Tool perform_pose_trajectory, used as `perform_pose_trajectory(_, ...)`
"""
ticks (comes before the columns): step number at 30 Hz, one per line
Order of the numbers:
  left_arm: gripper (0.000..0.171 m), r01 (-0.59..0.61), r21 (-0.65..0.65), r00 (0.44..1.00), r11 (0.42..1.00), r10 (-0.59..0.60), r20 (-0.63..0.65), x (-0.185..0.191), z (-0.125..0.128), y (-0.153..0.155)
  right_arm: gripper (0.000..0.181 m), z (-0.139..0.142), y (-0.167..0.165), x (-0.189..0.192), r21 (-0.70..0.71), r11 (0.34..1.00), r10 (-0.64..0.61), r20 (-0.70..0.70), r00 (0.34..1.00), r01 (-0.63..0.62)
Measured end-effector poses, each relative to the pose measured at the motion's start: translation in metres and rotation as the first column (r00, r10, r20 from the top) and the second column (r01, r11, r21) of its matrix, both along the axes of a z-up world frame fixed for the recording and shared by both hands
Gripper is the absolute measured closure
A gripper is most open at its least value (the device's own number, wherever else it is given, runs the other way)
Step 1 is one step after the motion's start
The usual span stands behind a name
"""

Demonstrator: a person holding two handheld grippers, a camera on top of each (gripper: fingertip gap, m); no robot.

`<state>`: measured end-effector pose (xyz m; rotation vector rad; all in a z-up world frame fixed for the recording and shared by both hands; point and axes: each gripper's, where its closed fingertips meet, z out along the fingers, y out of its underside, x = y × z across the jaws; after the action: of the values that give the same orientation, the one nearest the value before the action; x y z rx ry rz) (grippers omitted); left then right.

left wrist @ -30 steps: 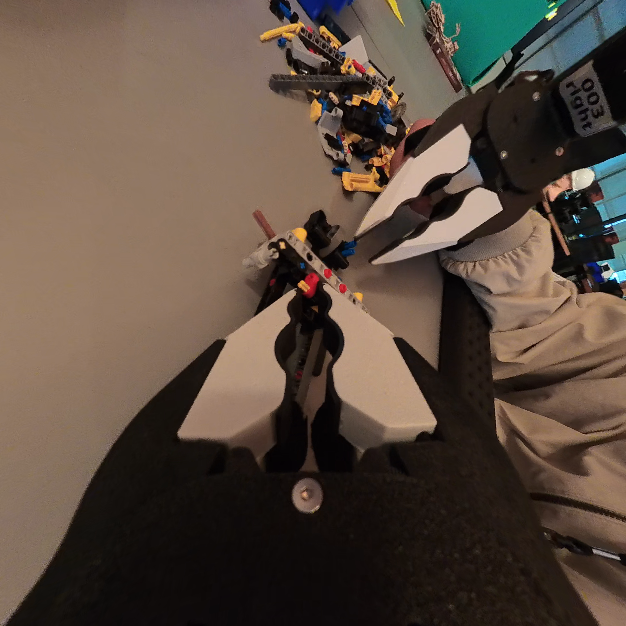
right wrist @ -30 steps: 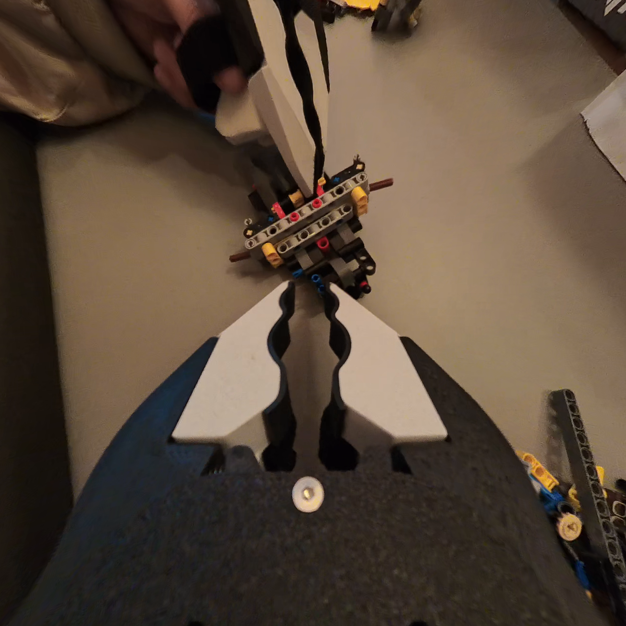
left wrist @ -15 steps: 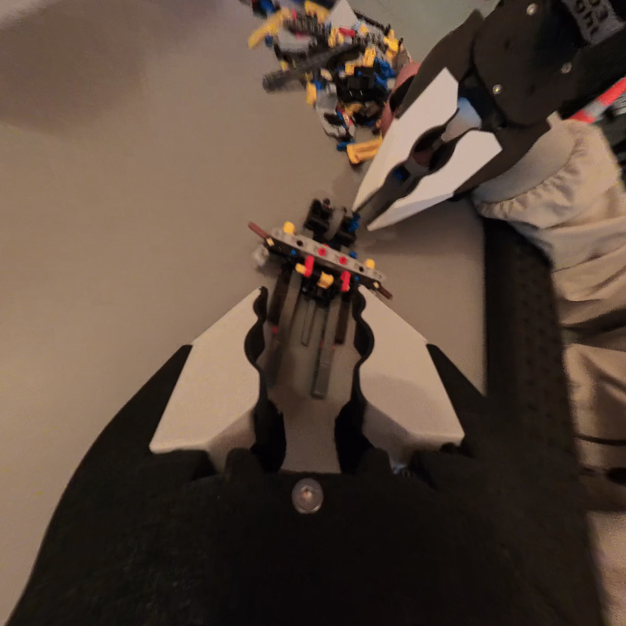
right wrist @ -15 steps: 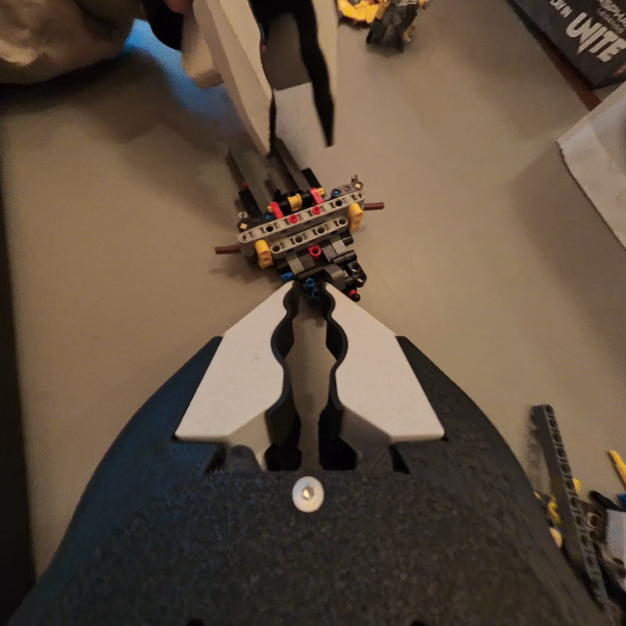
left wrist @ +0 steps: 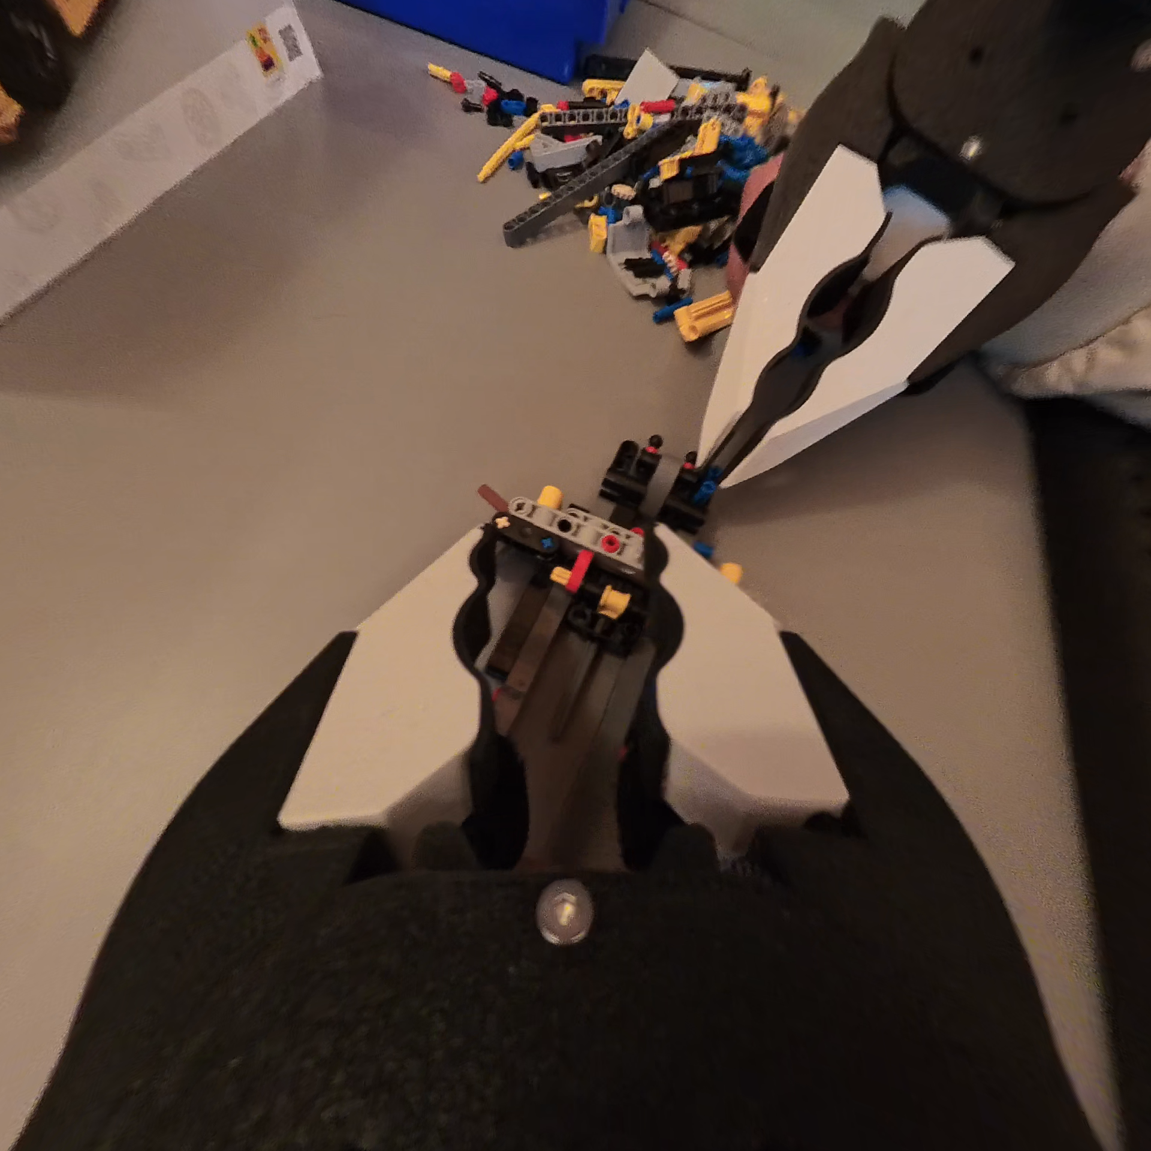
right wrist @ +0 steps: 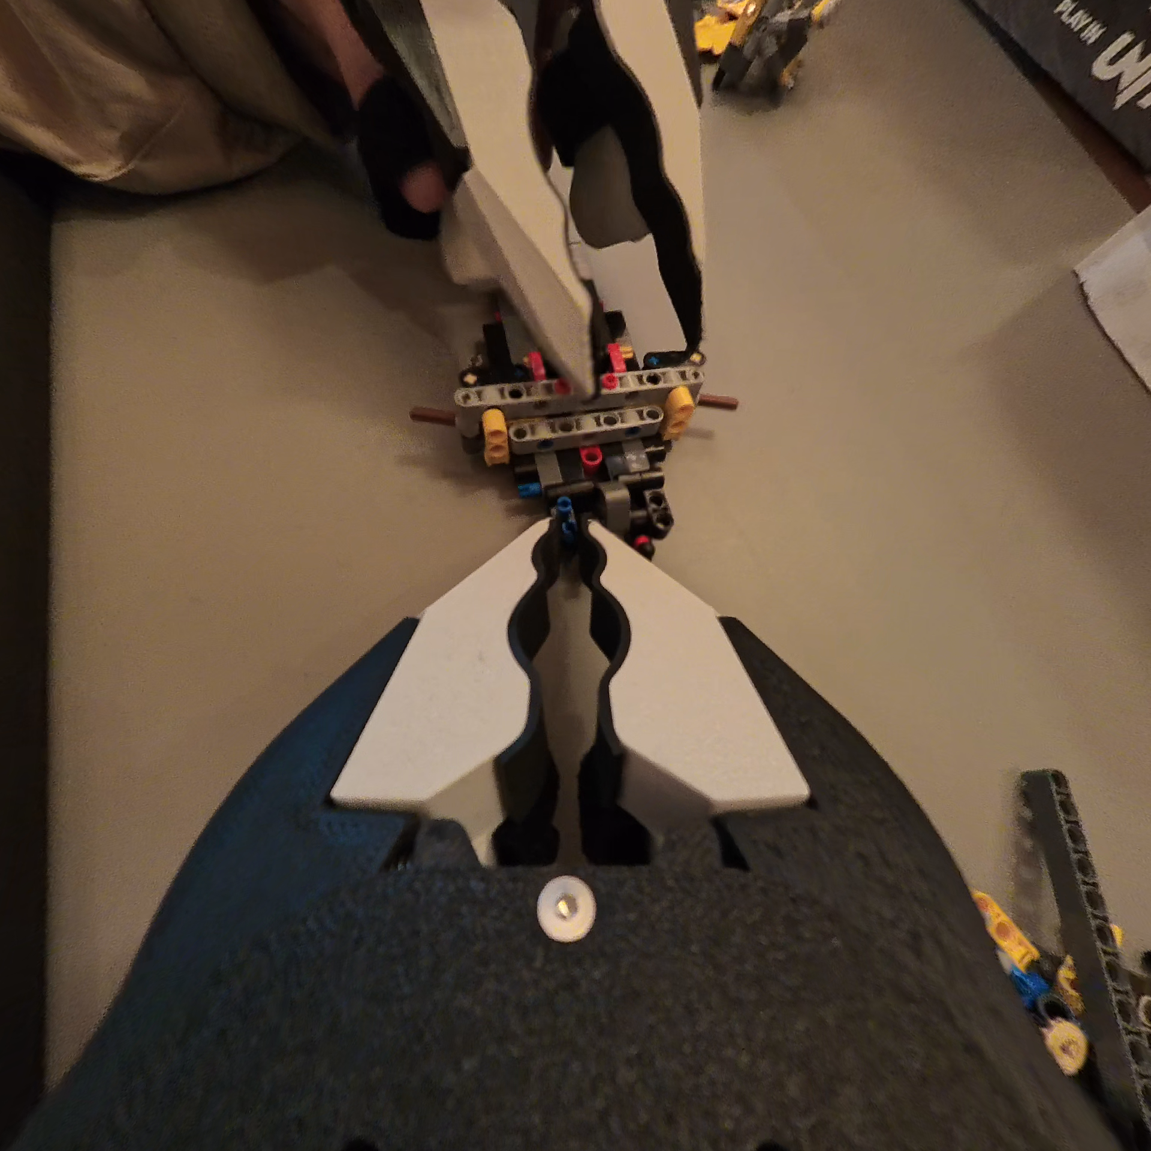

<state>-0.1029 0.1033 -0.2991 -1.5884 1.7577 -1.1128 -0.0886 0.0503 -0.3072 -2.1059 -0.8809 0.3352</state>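
Observation:
A small brick assembly [left wrist: 598, 542] of grey beams, black parts and red and yellow pins lies on the grey table [left wrist: 249, 436]. My left gripper [left wrist: 570, 535] is open, with its jaws on either side of the assembly's rear bars; whether they touch it I cannot tell. My right gripper [right wrist: 568, 529] is closed on a blue pin [right wrist: 565, 507] that sticks out of the assembly's [right wrist: 579, 430] near end. The right gripper also shows in the left wrist view [left wrist: 713, 473], and the left gripper in the right wrist view [right wrist: 641, 370].
A pile of loose yellow, blue and black parts [left wrist: 648, 162] lies beyond the assembly, with a blue bin [left wrist: 498, 25] behind it. A white paper strip [left wrist: 143, 162] lies far left. A long dark beam [right wrist: 1084, 903] lies at lower right. A person's beige sleeve [right wrist: 124, 93] is at the table's dark edge [right wrist: 25, 498]. Spacing between my two grippers at the tips: around 6 centimetres. From the right gripper's tips to the long dark beam [right wrist: 1084, 903] is close to 15 centimetres. Look for it in the left wrist view [left wrist: 568, 195] too.
My left gripper let go of the assembly, opened wide, then moved forward around its rear bars. My right gripper closed in on the blue pin. The assembly turned slightly.

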Motion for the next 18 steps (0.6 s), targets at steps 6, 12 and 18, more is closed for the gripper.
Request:
perform_pose_trajectory(6, 0.130, -0.033, 0.079, 0.999, 0.996, 0.035, -0.018, -0.002, -0.003, 0.000, 0.179, -0.002, -0.002, -0.002, -0.053, 0.998, 0.015, -0.008, 1.000, -0.015)
perform_pose_trajectory(12, 0.131, -0.067, 0.181, 0.997, 0.981, 0.072, -0.023, 0.001, -0.005, 0.003, 0.180, 0.011, 0.000, -0.018, -0.090, 0.995, 0.026, -0.187, 0.982, -0.043)
perform_pose_trajectory(18, 0.132, -0.091, 0.306, 0.995, 0.948, 0.100, -0.012, 0.003, -0.007, 0.003, 0.181, 0.005, -0.002, -0.012, -0.123, 0.992, -0.018, -0.201, 0.979, -0.007)
